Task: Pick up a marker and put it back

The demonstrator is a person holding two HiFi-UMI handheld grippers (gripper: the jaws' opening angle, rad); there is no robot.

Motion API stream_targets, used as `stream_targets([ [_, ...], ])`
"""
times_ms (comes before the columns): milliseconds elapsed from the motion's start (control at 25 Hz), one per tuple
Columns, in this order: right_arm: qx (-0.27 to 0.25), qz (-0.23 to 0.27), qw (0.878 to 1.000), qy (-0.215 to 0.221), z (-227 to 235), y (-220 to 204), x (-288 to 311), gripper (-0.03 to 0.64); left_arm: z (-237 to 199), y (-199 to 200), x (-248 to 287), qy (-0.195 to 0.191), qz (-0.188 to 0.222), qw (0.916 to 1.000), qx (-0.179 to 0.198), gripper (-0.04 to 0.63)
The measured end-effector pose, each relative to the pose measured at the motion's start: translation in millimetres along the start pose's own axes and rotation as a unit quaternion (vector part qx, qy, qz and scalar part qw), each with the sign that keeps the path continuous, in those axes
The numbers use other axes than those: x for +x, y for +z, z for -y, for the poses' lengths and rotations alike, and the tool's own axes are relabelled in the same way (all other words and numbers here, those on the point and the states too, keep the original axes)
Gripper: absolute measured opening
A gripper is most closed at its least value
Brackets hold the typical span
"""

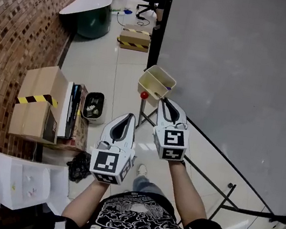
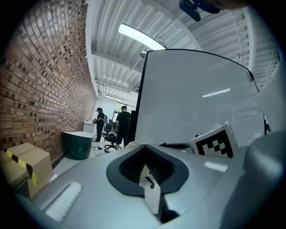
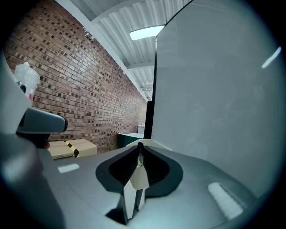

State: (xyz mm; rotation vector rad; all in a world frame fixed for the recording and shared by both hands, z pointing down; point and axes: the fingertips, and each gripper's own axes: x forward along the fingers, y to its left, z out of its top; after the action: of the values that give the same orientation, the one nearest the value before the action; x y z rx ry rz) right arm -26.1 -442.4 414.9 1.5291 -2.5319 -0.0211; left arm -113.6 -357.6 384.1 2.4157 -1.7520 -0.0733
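Note:
In the head view a cream bin (image 1: 157,81) hangs at the left edge of a large whiteboard (image 1: 238,73). A small purple thing (image 1: 168,87) shows inside it and a red knob (image 1: 144,95) sits just below it. My right gripper (image 1: 163,101) points at the bin's lower right corner, very close to it. Its jaws stand together, and I see nothing between them in the right gripper view (image 3: 140,154). My left gripper (image 1: 131,117) hangs lower and to the left, well short of the bin. Its tips meet and are empty in its own view (image 2: 145,166). No marker is clearly visible.
The whiteboard's black stand legs (image 1: 203,174) run across the floor under my right arm. Cardboard boxes (image 1: 38,101) and a small black bin (image 1: 93,106) line the brick wall at the left. A green tub (image 1: 91,17) stands farther back, with two people (image 2: 121,125) beyond.

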Motion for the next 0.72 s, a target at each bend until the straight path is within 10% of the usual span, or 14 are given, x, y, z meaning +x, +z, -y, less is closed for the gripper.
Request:
stream_targets([
  [720,-0.004,-0.027,1.0,0.004,-2.5,-27.7,28.3,0.035,1.2,-3.5,7.2,-0.004,-0.008,1.0,0.003,0.006],
])
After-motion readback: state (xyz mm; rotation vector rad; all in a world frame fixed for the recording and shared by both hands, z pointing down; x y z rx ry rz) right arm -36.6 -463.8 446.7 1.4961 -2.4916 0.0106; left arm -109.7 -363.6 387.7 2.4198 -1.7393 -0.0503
